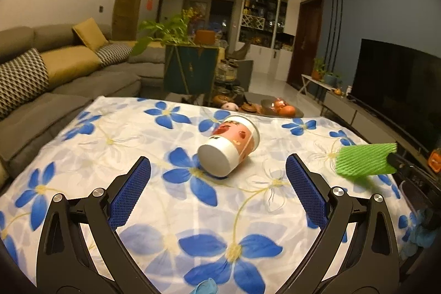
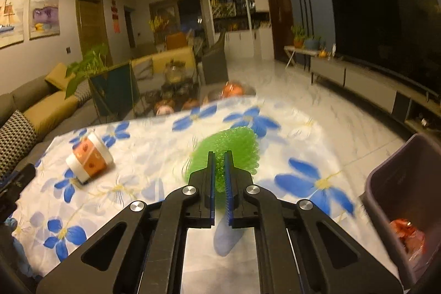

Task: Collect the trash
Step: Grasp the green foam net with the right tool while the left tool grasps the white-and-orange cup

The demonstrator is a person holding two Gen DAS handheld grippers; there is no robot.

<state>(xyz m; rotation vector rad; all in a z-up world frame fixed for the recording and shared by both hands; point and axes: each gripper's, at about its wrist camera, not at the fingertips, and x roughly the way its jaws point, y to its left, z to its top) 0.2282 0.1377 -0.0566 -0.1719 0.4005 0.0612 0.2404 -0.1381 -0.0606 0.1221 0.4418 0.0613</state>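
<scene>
- Two tongs: right tongs (image 2: 219, 156) pinched green foam net (image 2: 231, 148) above the surface (image 2: 154, 150); thin grip could slip short of bin (image 2: 399, 170).
- Left tongs (image 1: 217, 164) spread, facing tipped cup (image 1: 228, 145); a nudge could roll it.

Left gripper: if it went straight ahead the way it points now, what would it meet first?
Probably the tipped paper cup, lying on its side on the floral tablecloth with its base toward the open left gripper. Depth is unclear; it may pass just over.
</scene>
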